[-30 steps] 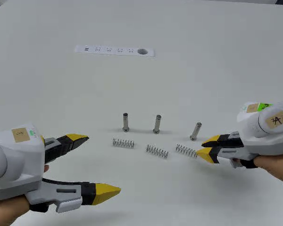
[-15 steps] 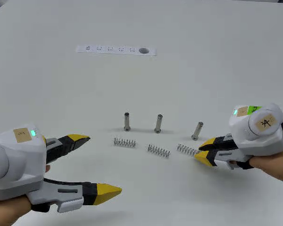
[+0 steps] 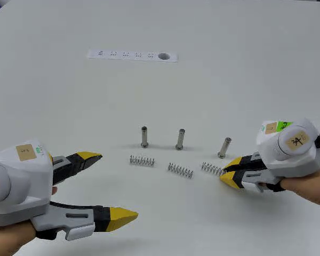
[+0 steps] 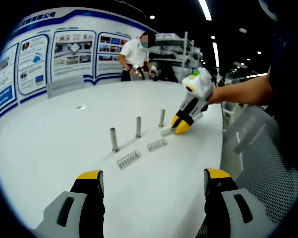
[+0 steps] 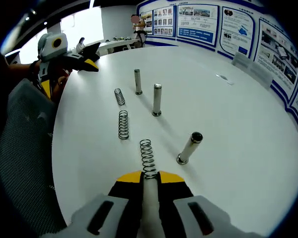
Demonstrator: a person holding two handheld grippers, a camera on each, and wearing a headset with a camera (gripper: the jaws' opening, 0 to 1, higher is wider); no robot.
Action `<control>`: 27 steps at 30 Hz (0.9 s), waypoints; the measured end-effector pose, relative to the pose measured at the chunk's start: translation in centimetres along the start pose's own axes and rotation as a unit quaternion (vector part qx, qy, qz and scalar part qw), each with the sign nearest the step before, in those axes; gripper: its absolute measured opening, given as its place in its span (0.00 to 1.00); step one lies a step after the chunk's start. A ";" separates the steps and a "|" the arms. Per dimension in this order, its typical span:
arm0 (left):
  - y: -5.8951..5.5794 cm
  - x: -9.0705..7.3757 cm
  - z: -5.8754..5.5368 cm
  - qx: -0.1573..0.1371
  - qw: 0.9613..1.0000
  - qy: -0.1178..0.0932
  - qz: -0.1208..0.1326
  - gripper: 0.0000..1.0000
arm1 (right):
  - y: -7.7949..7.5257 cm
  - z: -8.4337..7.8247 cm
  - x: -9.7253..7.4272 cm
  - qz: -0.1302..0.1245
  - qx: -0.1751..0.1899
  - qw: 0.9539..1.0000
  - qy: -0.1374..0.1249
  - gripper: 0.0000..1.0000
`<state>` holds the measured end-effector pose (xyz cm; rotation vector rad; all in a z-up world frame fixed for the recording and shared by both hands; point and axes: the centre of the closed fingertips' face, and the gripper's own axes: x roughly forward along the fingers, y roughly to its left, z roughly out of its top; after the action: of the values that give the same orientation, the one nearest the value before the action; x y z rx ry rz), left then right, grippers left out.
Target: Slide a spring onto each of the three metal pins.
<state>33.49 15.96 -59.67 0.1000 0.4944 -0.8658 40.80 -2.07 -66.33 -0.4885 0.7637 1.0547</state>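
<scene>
Jaws of right gripper point(image 3: 224, 173) are pinching end of right spring point(image 3: 210, 168), left gripper point(image 3: 113, 185) is gaping open; lifting gently's best.

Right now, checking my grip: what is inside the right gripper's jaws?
One end of a spring sits between the right gripper's yellow tips; how far in it reaches is hidden.

On the table point(image 3: 256, 74) the left pin point(image 3: 144, 136), middle pin point(image 3: 180, 138) and right pin point(image 3: 224, 148) (this one tilted) stand in a row; three springs point(image 3: 180, 170) lie just before them, a power strip point(image 3: 132, 55) well behind.
</scene>
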 end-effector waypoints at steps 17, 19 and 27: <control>0.0 0.1 0.1 0.001 1.000 -0.001 -0.003 0.84 | 0.3 1.8 -1.3 -0.013 -0.023 1.000 -0.002 0.12; 0.0 0.1 0.1 0.001 1.000 -0.001 -0.002 0.84 | 0.4 2.1 -1.4 -0.014 -0.026 1.000 -0.003 0.12; 0.0 0.0 0.0 0.001 1.000 -0.003 -0.002 0.84 | 0.2 2.8 -1.8 -0.018 -0.032 0.999 -0.003 0.12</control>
<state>33.48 15.97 -59.64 0.0978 0.4890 -0.8691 41.02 -1.12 -63.10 -0.5520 0.7138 1.0494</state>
